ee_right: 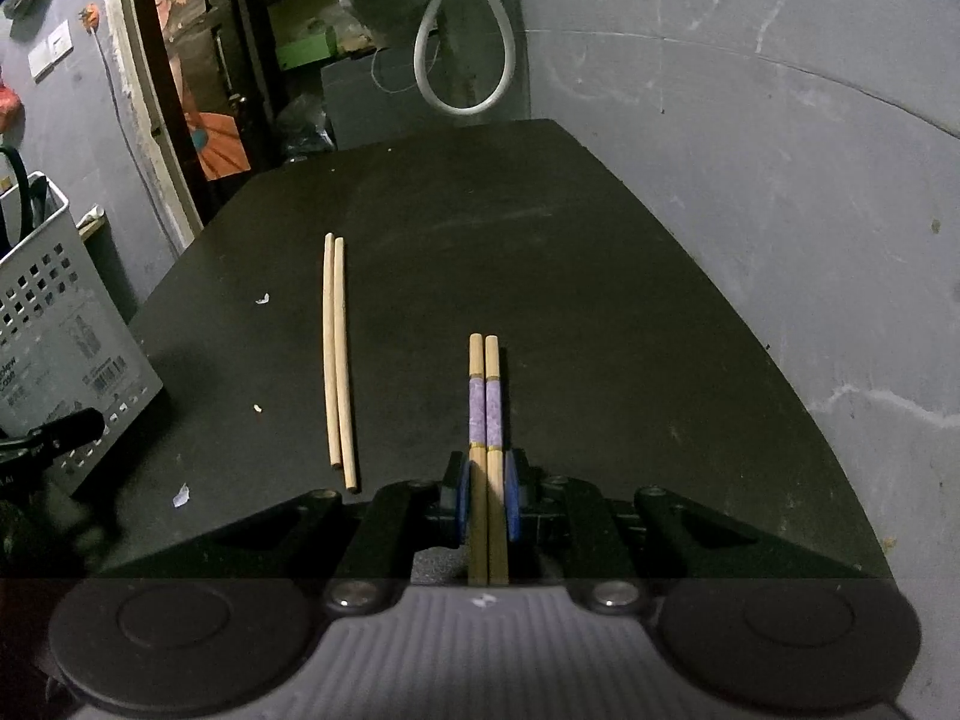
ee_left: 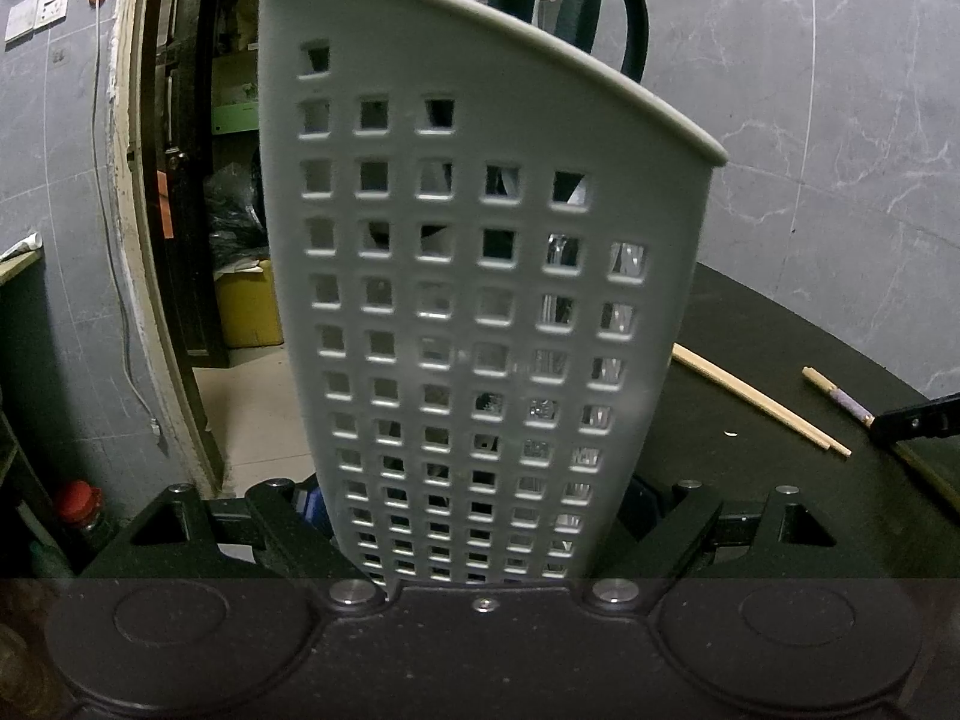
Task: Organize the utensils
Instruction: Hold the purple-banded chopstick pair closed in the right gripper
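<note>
The right gripper (ee_right: 486, 495) has its blue-padded fingers (ee_right: 461, 498) closed on a pair of purple-banded chopsticks (ee_right: 485, 414), which lie side by side between the pads and run straight up the middle of the right wrist view. They are pale wood with a mottled purple wrap edged by thin gold rings, and their blunt ends reach toward mid-frame.

The left gripper (ee_left: 480, 516) clamps the grey utensil holder (ee_left: 468, 312) at its narrow lower end, its black fingers (ee_left: 288, 534) pressed to either side. The holder is smooth moulded plastic with a rolled, slanting rim and rows of small square holes; it fills the centre of the left wrist view. Dark green scissor handles (ee_left: 624, 18) stick out at the top, and shiny metal glints through the holes on the right.

A plain pair of wooden chopsticks (ee_right: 337, 360) lies left of centre in the right wrist view, on the matte black tabletop (ee_right: 600, 300), which carries a few white crumbs. Grey marbled wall (ee_right: 750, 180) stands behind, with a doorway (ee_right: 252, 60) at the upper left.
</note>
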A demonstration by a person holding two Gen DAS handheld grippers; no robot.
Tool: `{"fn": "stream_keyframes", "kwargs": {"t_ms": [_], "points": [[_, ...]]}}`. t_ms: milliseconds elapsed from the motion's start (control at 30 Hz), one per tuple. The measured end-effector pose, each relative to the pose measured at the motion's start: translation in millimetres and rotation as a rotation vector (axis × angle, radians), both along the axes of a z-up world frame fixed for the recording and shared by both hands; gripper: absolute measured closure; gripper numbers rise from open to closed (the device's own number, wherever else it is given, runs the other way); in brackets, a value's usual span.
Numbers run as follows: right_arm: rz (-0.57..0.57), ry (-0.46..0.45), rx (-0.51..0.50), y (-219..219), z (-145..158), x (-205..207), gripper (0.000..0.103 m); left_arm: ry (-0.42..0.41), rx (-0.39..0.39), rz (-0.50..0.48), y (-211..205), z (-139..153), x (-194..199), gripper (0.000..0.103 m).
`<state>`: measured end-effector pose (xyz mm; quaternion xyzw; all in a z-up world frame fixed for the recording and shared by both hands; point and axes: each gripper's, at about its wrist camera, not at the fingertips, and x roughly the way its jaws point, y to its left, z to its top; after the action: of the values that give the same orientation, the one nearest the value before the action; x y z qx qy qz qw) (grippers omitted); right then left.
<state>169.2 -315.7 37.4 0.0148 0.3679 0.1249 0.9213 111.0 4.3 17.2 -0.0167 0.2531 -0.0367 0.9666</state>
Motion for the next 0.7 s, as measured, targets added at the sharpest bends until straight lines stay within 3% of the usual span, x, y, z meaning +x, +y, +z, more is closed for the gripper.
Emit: {"fn": "stream_keyframes", "kwargs": {"t_ms": [700], "points": [[0.008, 0.018, -0.034, 5.2, 2.1, 5.5, 0.089, -0.001, -0.004, -0.001, -0.2, 0.1, 0.0, 0.016]]}}
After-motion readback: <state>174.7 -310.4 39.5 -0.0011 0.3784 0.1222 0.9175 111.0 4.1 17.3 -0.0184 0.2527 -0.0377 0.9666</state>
